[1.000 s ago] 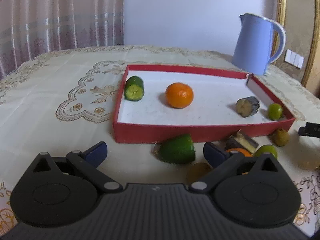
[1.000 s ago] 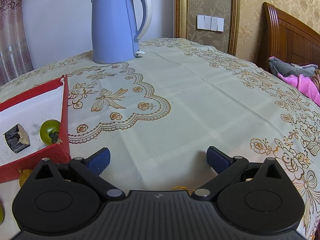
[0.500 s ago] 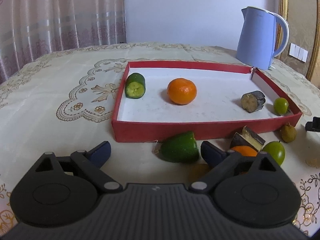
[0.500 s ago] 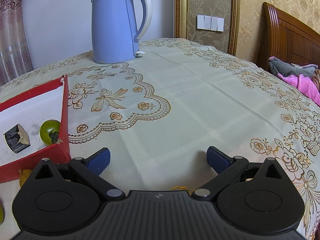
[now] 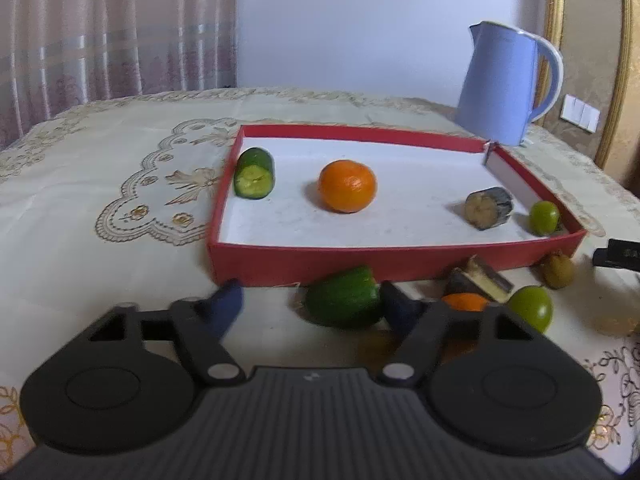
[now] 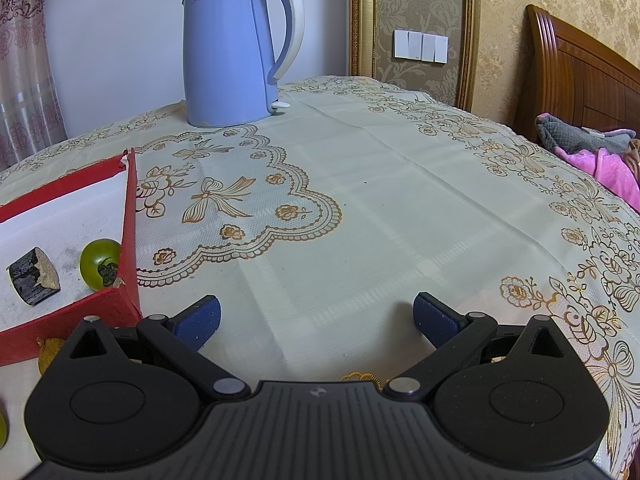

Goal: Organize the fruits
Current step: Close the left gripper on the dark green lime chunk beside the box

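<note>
Four items in red tray (image 5: 400,260): cucumber piece (image 5: 254,174), orange (image 5: 347,186), dark banana chunk (image 5: 489,208), small green fruit (image 5: 544,218).
Left gripper (image 5: 312,306): jaws spread, low over tablecloth, green cucumber chunk (image 5: 343,298) between fingertips, outside tray's near wall.
Right gripper (image 6: 316,316): jaws spread, holding nothing, beside tray corner.
Background: blue kettle (image 6: 230,56).

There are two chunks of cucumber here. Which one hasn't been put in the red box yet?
The larger cucumber piece, lying on the tablecloth just outside the red box's near wall, between the left gripper's open fingers. The other cucumber piece already sits inside the box's far-left corner.
</note>
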Demonstrator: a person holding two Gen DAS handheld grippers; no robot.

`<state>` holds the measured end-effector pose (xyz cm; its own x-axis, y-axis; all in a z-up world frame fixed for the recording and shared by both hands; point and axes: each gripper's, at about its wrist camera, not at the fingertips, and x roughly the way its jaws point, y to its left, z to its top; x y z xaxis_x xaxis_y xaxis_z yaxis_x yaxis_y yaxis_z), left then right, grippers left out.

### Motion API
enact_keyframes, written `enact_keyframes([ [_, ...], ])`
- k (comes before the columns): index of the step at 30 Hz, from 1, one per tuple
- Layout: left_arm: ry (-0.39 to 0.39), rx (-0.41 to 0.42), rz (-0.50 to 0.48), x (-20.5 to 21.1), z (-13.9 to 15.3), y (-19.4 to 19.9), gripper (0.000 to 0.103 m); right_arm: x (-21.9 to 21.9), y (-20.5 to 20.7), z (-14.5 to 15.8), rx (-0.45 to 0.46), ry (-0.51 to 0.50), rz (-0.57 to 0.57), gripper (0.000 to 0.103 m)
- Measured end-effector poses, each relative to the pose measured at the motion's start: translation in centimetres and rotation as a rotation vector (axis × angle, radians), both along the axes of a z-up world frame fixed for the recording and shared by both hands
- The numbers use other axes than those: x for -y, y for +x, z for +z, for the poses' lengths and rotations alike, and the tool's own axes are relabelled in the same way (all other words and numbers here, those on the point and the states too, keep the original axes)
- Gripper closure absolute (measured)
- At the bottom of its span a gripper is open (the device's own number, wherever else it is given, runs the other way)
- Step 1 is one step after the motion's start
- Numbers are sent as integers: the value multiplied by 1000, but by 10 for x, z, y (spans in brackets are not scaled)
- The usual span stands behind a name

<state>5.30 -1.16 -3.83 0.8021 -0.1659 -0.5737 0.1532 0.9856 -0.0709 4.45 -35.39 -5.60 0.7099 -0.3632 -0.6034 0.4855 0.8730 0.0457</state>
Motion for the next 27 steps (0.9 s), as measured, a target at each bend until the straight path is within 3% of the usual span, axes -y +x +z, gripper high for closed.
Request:
enact_keyframes([
  [2, 8, 10, -8, 2, 1, -2, 60, 0, 0, 0, 0, 0, 0, 0],
  [4, -4, 12, -36, 3, 1, -2, 67, 0, 0, 0, 1, 1, 0, 0],
  [14, -34, 15, -16, -10, 2, -8, 67, 1, -1, 0, 12, 12, 0, 0],
  [19, -86, 6, 18, -29, 1, -11, 67, 12, -11, 1, 92, 86, 8, 0],
  [22, -90, 5, 20, -31, 1, -11, 67, 19, -26, 1, 174, 162, 63, 0],
  [27, -71, 5, 20, -27, 1, -11, 67, -1, -41, 5, 183, 143, 209, 0],
])
